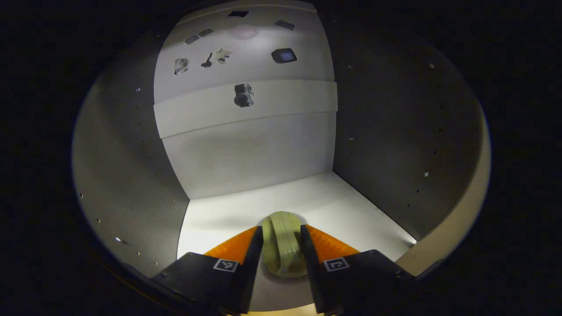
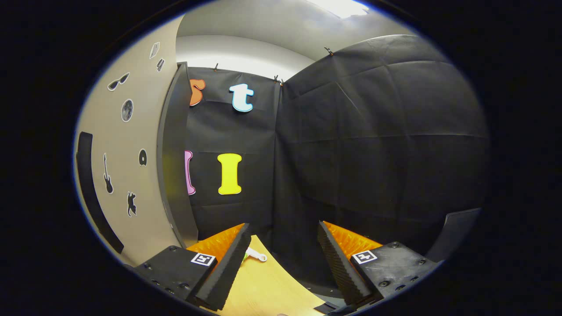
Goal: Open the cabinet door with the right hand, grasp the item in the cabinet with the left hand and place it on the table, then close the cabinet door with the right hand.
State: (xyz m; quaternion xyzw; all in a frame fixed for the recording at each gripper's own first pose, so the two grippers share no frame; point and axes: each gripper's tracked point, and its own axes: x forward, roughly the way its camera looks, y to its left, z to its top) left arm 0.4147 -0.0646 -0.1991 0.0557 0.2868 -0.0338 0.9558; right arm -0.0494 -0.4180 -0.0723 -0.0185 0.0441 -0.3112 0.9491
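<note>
With the cabinet door (image 2: pixel 131 145) swung open at the left of the right gripper view, the left gripper (image 1: pixel 281 248) has its jaws closed on the greenish item (image 1: pixel 283 245) at lower centre, resting on the cabinet floor (image 1: pixel 333 206), while the right gripper (image 2: pixel 281 250) hangs wide open; lifting out, placing on the worktop (image 2: pixel 268 285) and closing remain.

**Stickers, a spoon, black cloth**

Small stickers (image 1: pixel 243 95) dot the pale back panel in the left gripper view. In the right gripper view, a white spoon (image 2: pixel 256 254) lies on the wooden table (image 2: pixel 268 285), near its far edge. Black cloth (image 2: pixel 373 140) hangs behind, under a grey ceiling (image 2: pixel 272 22) with a bright light (image 2: pixel 340 6).
</note>
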